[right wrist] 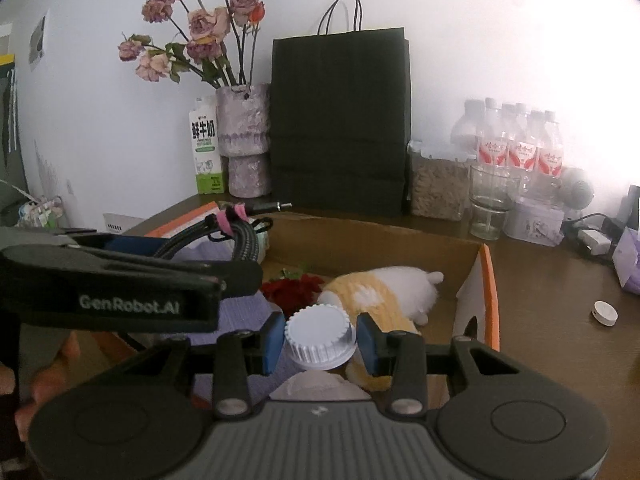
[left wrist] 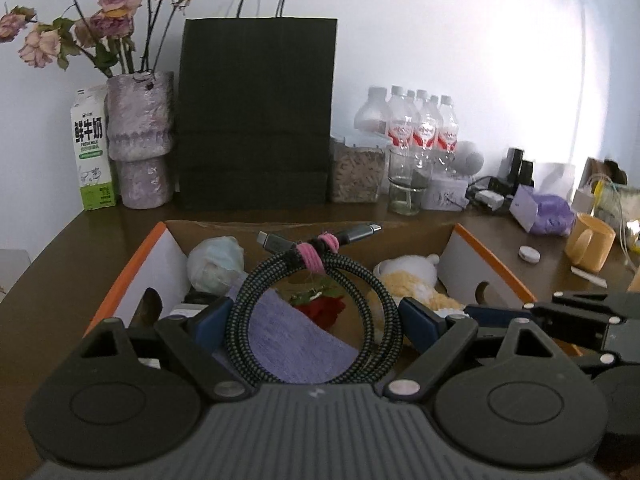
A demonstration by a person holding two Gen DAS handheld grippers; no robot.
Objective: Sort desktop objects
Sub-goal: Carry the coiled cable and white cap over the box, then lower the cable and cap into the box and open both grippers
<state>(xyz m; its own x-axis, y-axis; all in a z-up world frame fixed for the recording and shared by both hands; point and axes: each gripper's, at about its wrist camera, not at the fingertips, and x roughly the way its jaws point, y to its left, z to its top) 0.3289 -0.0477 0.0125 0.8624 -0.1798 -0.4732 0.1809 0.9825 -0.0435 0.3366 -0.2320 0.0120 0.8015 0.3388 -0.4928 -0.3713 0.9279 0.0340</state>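
Observation:
My left gripper is shut on a coiled black braided cable tied with a pink band, and holds it above an open cardboard box. The box holds a purple cloth, a red flower, a yellow-white plush toy and a crumpled face mask. My right gripper is shut on a white ribbed-cap bottle over the same box. The left gripper with the cable shows at the left of the right wrist view.
Behind the box stand a black paper bag, a vase of dried roses, a milk carton, water bottles, a jar and a glass. A yellow mug and a small white lid lie to the right.

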